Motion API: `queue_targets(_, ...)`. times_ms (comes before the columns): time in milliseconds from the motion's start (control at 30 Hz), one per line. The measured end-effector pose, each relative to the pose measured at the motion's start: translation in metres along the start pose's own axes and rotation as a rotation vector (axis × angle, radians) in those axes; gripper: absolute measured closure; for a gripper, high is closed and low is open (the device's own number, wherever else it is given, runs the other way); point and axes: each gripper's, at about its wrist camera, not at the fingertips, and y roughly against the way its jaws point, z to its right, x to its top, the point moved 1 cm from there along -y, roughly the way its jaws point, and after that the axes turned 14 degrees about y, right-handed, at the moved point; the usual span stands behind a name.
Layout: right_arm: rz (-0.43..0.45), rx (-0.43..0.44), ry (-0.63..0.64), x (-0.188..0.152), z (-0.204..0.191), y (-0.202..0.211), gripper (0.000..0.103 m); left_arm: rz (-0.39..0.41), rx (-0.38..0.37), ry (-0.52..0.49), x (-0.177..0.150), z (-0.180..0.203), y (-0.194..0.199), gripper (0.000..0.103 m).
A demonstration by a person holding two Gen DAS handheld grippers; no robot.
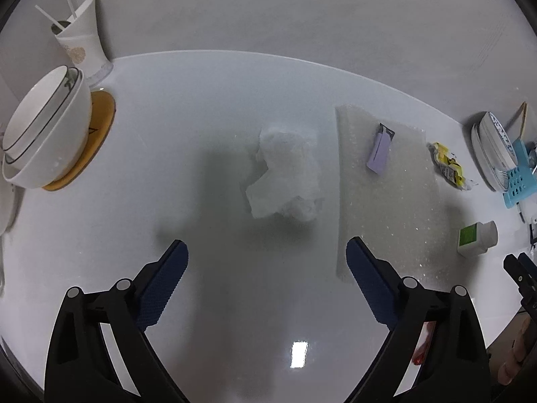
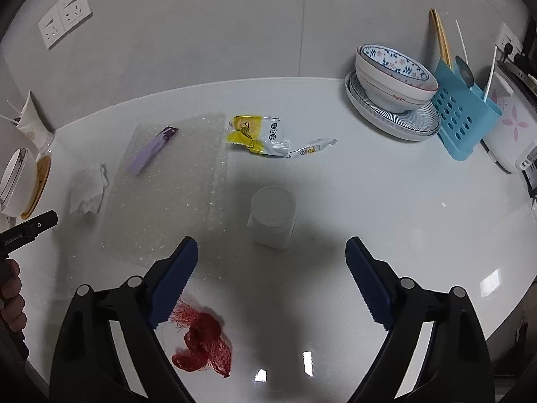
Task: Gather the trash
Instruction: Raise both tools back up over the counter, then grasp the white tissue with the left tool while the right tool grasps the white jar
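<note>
Left wrist view: left gripper (image 1: 266, 257) — fingers spread, empty — above crumpled white tissue (image 1: 285, 174) on glossy white table (image 1: 167, 107). Right gripper (image 2: 272, 255), likewise spread (empty), near white plastic jar (image 2: 272, 216); red mesh netting (image 2: 203, 344) below.

A: Left gripper (image 1: 266, 255): black plastic linkage arms, round silver pivot screws, fingers (image 1: 164, 285) faced with dark blue textured pads.

B: Right gripper (image 2: 272, 255): same build, black frame, silver screws, blue ridged pads (image 2: 174, 283) with serrated edges.

A: Black body seen from the right wrist view carries small white lettering. Bare skin on the holding hand (image 2: 11, 299), light tone.
</note>
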Motion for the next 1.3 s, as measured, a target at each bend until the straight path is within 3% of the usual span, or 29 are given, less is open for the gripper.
queue_targets(467,-0.075,-0.015,-0.135,0.018,0.015,-0.041,0.028,-0.045,0.023,-0.047,0.045,0.019,-0.068,0.025)
queue_targets(700,-0.112,-0.002,-0.178,0.022,0.016,-0.065,0.039,-0.083,0.04,-0.057,0.047,0.022,-0.083,0.058)
queue_targets(867,-0.122,-0.009,-0.167,0.023,0.012,-0.073,0.054,-0.091,0.037,-0.086,0.045,0.025,-0.082,0.095)
queue_targets(900,-0.125,-0.008,-0.17,0.023,0.012,-0.075,0.062,-0.094,0.036,-0.088,0.045,0.024,-0.082,0.098)
queue_targets(1300,-0.104,-0.02,-0.165,0.018,0.011,-0.053,0.063,-0.053,-0.044,-0.113,0.028,0.029,-0.046,0.1)
